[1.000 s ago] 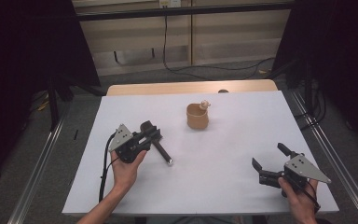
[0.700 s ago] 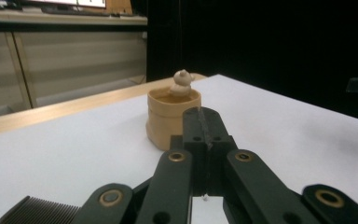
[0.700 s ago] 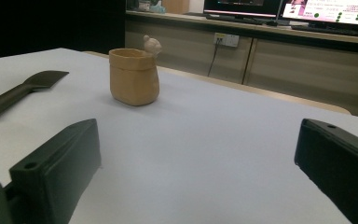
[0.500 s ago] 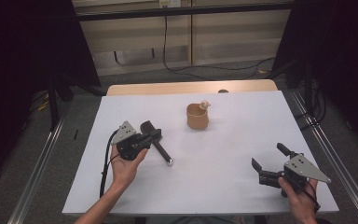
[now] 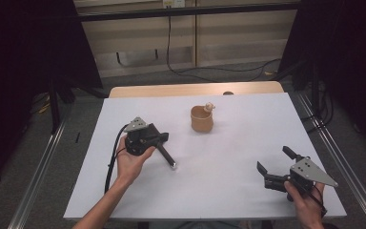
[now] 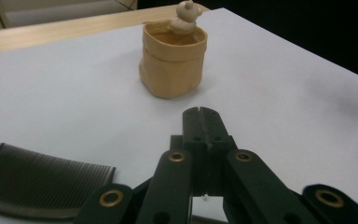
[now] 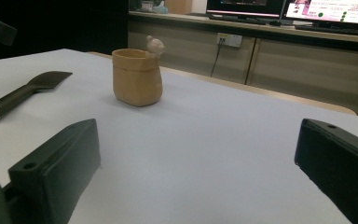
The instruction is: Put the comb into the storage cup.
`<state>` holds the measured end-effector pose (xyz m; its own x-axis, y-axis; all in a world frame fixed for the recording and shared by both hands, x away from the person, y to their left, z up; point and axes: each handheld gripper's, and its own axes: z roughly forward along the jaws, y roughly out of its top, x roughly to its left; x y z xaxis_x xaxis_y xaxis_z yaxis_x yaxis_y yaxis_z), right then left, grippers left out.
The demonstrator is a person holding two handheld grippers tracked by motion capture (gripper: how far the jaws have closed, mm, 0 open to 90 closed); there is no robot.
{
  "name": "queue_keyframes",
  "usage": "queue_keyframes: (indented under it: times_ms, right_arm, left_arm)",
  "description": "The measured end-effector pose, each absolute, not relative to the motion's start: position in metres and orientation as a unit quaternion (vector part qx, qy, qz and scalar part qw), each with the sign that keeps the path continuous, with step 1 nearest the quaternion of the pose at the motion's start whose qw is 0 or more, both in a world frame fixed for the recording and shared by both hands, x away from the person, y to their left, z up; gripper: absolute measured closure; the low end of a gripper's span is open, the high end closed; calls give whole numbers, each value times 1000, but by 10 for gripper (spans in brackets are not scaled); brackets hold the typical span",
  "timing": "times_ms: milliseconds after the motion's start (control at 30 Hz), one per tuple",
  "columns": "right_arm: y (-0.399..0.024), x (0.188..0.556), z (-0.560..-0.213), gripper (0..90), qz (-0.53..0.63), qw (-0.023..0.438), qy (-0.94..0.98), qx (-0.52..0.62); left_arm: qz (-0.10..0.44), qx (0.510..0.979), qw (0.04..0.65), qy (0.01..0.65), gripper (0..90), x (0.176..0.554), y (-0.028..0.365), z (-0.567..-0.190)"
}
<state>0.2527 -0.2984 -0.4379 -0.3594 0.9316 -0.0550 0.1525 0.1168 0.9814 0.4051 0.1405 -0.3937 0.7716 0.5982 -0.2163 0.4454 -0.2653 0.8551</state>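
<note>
No brand or label can be read on anything; the two screens (image 7: pixel 307 9) at the back of the room, seen in the right gripper view, carry writing too small to make out.

The surface (image 5: pixel 228 191) is a flat, matte white sheet laid over a pale wooden top whose far edge (image 5: pixel 171 90) shows as a strip beyond it. Metal rails run along both sides on a grey floor. Behind stands a low beige cabinet (image 7: pixel 307 65) with a wall socket (image 7: pixel 229 40) and a dark cable hanging from it; the rest of the room is dark.

A tan cup (image 5: pixel 202 119) with soft, slightly sagging walls and a folded-looking rim stands upright toward the far middle of the surface. A small pale figure (image 5: pixel 209 106) perches on its far rim.

The left hand-held gripper (image 5: pixel 164 137) lies in the left hand (image 5: pixel 129 162), its jaws pressed together on nothing, pointing toward the cup. Under it lies a black comb (image 5: pixel 166 155), handle tipped with a shiny metal cap toward the near side; its finely ribbed teeth (image 6: pixel 42 186) show in the left gripper view, beside the jaws.

The right hand-held gripper (image 5: pixel 276 160) is held low at the near right corner by the right hand (image 5: pixel 307 200), well apart from the cup, its blocky black jaws spread wide with bare surface between them. A grey three-cornered plate (image 5: pixel 312 171) sits on top.
</note>
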Motion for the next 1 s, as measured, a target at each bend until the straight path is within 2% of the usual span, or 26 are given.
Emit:
queue_keyframes:
  times_ms: [333,633,1000]
  right_arm:
    - [-299,252,-438,0,515,377,646,418]
    - [-298,252,-438,0,517,376,645,418]
    - [-299,252,-439,0,514,375,646,421]
  left_arm:
    - [39,822,467,325,900,408,124,-407]
    - [33,845,429,318,900,403,109,-418]
    - [17,855,414,312,900,390,116,-425]
